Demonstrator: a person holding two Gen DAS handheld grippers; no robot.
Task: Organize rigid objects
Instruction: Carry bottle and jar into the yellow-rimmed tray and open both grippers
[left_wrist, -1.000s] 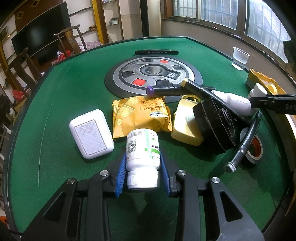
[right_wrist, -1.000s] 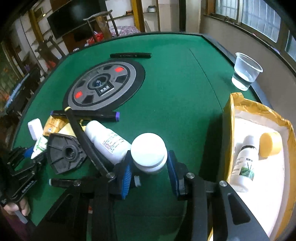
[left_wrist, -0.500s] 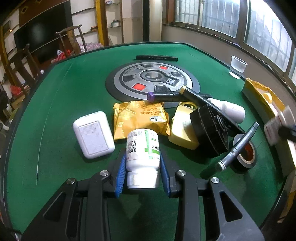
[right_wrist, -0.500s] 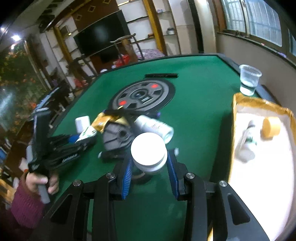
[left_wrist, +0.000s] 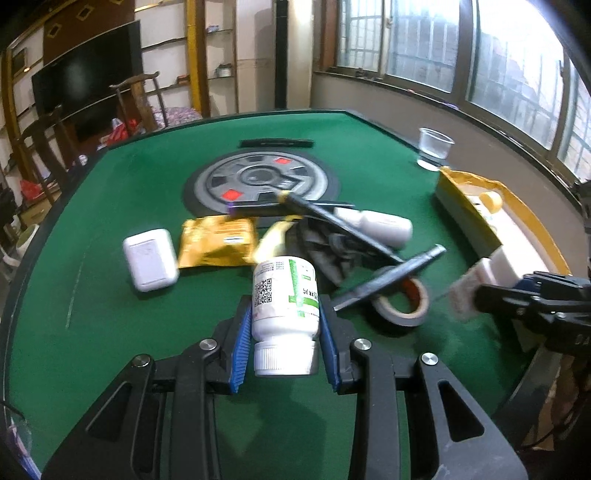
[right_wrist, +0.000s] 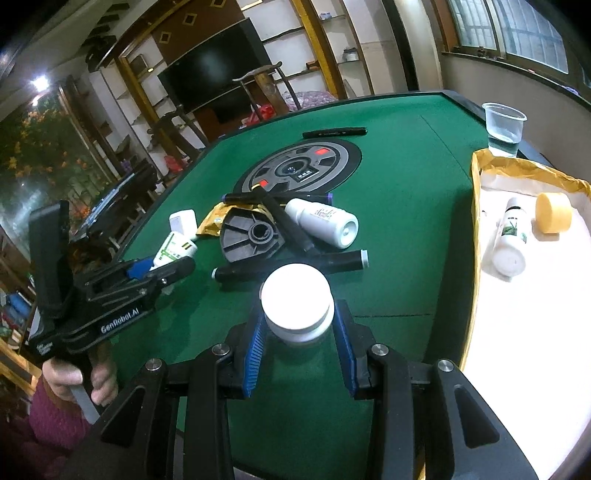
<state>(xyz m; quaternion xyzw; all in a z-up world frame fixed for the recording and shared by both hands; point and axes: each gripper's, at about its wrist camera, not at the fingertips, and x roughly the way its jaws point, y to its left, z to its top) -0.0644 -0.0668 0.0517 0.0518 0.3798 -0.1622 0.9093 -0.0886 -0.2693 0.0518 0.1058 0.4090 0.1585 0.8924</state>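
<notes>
Above table (left_wrist: 110, 206), 2 bottles gripped (both jaws)

Heaped mid-table on the green felt table (right_wrist: 406, 206): black ribbed plastic disc (right_wrist: 251, 236), white lying bottle (right_wrist: 321, 221) just right of it, gold snack packet (left_wrist: 218, 243) behind-left, white rounded case (left_wrist: 149, 258) further left. Behind the heap, round grey dial panel (right_wrist: 303, 170), then a black bar (right_wrist: 334, 132). Off right: yellow-rimmed tray (right_wrist: 476, 173) holding a small white bottle (right_wrist: 511, 240) and a yellow cap (right_wrist: 553, 217). Clear plastic cup (right_wrist: 504, 125) behind the tray.
</notes>
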